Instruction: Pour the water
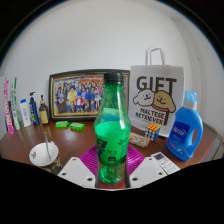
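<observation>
A green plastic bottle [112, 130] with a black cap stands upright between my fingers, its body filling the gap from one magenta pad [90, 159] to the other. My gripper [112, 168] is shut on the bottle low on its body. A white cup [44, 154] with a clear rim stands on the wooden table [25, 148] to the left of the fingers, apart from the bottle.
Behind the bottle stand a framed group photo [76, 96] and a white gift bag [158, 95]. A blue detergent bottle [185, 130] stands at the right. Several small bottles and tubes [25, 110] line the left, with green packets [69, 125] near the frame.
</observation>
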Demonstrator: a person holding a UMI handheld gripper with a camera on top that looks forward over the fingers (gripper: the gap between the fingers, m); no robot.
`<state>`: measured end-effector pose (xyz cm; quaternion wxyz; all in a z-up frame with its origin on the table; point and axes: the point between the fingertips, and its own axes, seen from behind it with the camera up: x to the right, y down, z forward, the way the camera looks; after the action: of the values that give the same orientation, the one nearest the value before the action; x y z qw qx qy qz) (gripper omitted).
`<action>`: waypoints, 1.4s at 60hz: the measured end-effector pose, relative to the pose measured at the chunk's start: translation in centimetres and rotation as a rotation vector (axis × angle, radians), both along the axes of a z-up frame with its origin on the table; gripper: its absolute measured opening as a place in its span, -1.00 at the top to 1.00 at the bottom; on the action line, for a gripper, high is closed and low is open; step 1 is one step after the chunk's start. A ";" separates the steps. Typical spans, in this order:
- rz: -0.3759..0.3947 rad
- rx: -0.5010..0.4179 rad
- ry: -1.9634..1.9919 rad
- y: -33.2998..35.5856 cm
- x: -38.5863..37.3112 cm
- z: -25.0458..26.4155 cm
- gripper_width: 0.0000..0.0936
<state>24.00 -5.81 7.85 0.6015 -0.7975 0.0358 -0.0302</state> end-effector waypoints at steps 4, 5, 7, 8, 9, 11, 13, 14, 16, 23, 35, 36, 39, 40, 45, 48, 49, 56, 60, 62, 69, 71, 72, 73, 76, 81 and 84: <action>0.001 0.007 -0.009 -0.1 -0.1 0.2 0.28; 0.000 0.008 -0.010 -0.2 -0.1 0.2 0.28; -0.002 0.011 -0.010 -0.2 -0.1 0.2 0.21; -0.003 0.011 -0.010 -0.3 -0.1 0.2 0.17; -0.001 0.014 -0.008 -0.1 0.0 0.2 0.12; -0.004 0.012 -0.005 -0.3 -0.1 0.1 -0.01; -0.008 0.007 -0.006 -0.4 -0.1 0.1 -0.15; -0.009 0.001 -0.007 -0.5 -0.1 0.1 -0.16; -0.009 -0.015 -0.006 -0.7 -0.1 0.0 -0.23; -0.012 -0.064 -0.004 -1.7 -0.1 0.4 -0.77; -0.080 -0.142 -0.004 -6.1 -0.5 2.8 -0.83; -0.086 -0.149 0.000 -6.6 -0.5 3.1 -0.83; -0.117 -0.173 0.018 -8.5 -1.2 4.0 -0.84; -0.123 -0.180 0.022 -9.1 -1.5 4.3 -0.83; -0.138 -0.212 0.037 -12.4 -3.5 5.9 -0.83; -0.150 -0.226 0.044 -14.5 -4.8 6.9 -0.84; -0.154 -0.234 0.046 -15.2 -5.2 7.2 -0.83; -0.170 -0.259 0.045 -19.6 -7.8 9.4 -0.83; -0.168 -0.272 0.037 -21.7 -9.2 10.6 -0.83; -0.167 -0.272 0.034 -22.6 -9.8 11.2 -0.83; -0.155 -0.262 0.011 -24.8 -11.6 13.0 -0.82; -0.155 -0.259 0.006 -25.4 -12.2 13.4 -0.83; -0.155 -0.258 0.005 -25.7 -12.4 13.6 -0.83; -0.154 -0.258 0.005 -25.9 -12.6 13.8 -0.83; -0.152 -0.258 0.008 -26.4 -13.1 14.2 -0.83; -0.144 -0.259 0.018 -27.1 -13.7 14.6 -0.83; -0.156 -0.260 0.014 -27.5 -13.6 14.7 -0.83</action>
<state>10.44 -33.32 22.55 0.4887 -0.8636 0.0975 -0.0758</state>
